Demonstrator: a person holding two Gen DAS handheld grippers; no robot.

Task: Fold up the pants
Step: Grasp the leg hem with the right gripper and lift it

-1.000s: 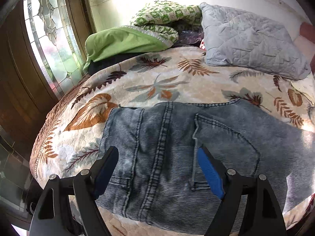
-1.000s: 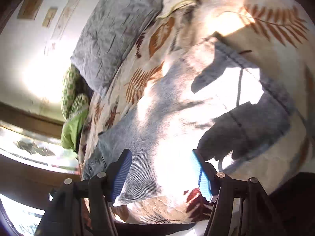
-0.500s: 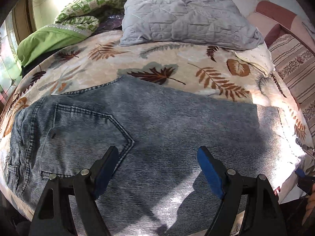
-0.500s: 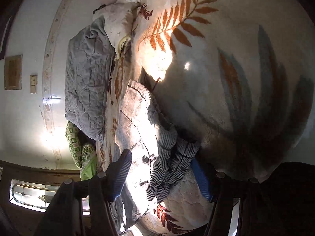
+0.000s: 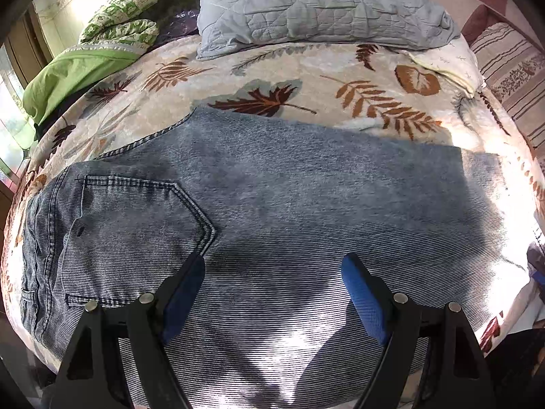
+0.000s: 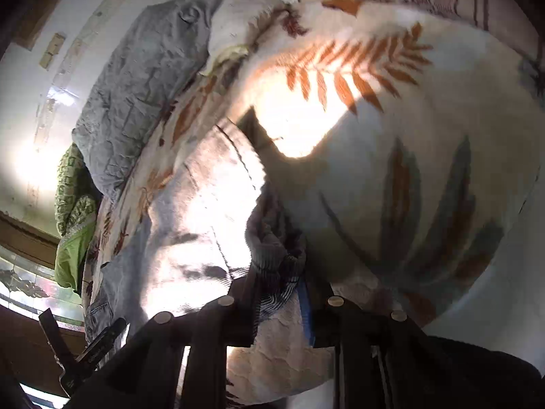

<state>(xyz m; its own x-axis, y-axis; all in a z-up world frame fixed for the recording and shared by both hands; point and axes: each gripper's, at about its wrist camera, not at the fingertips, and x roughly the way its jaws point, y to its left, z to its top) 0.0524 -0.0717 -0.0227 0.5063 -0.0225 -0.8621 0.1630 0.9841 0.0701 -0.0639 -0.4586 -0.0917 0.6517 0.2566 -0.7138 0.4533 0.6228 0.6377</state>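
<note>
Grey-blue denim pants (image 5: 272, 197) lie flat across the leaf-print bedspread (image 5: 306, 78), waistband and back pocket at the left, leg hems at the right. My left gripper (image 5: 272, 289) is open and empty, hovering over the middle of the legs. In the right wrist view, my right gripper (image 6: 276, 293) is shut on the bunched hem end of the pants (image 6: 272, 245), near the bed's front edge. The rest of the pants (image 6: 190, 211) stretch away to the left.
A grey quilted pillow (image 5: 316, 3) and green bedding (image 5: 78, 68) lie at the far side of the bed. A striped cushion (image 5: 511, 68) is at the right. A stained-glass window (image 6: 27, 286) stands beyond the bed's left end.
My right gripper has closed on the hem end of the pants, which it straddled open half a second ago. My left gripper has swung from the waistband to over the legs.
</note>
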